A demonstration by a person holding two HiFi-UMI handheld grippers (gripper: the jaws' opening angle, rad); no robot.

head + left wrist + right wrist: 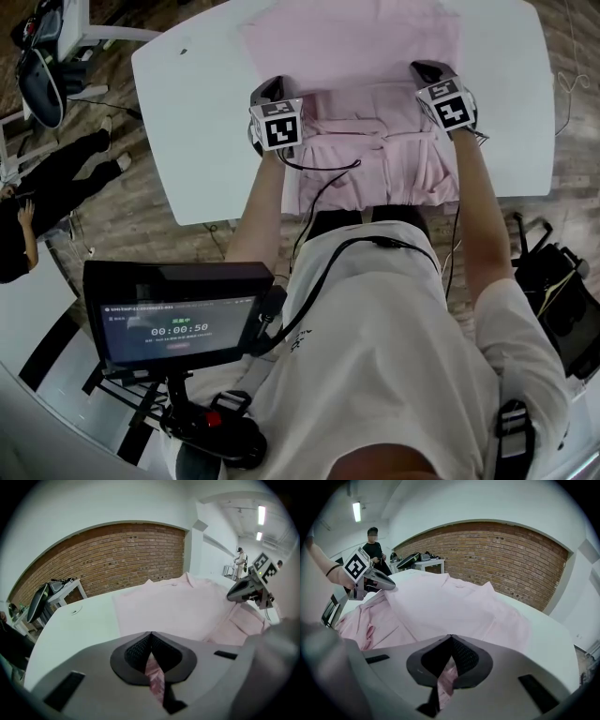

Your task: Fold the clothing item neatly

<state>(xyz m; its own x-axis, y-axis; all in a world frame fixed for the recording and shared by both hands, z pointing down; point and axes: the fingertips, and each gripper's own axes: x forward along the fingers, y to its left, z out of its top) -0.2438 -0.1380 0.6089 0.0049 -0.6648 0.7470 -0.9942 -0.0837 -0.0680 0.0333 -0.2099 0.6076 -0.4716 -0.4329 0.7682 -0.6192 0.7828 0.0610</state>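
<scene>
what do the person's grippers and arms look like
Both the left gripper and the right gripper have a pale grey shell with black slots and dark, mesh-textured fingers. Each carries a white cube printed with black square markers. A thin black cable runs from the left gripper toward the body. The person wears a white short-sleeved T-shirt.

You held your bare left forearm (262, 202) and right forearm (483, 202) stretched forward, roughly parallel. Your left grey two-jaw gripper with the marker cube (267, 91) pointed forward and down, jaws pinched together on a fold of the pale pink cloth shirt (375, 150). Your matching right gripper (428, 70) clamped another fold likewise.
</scene>
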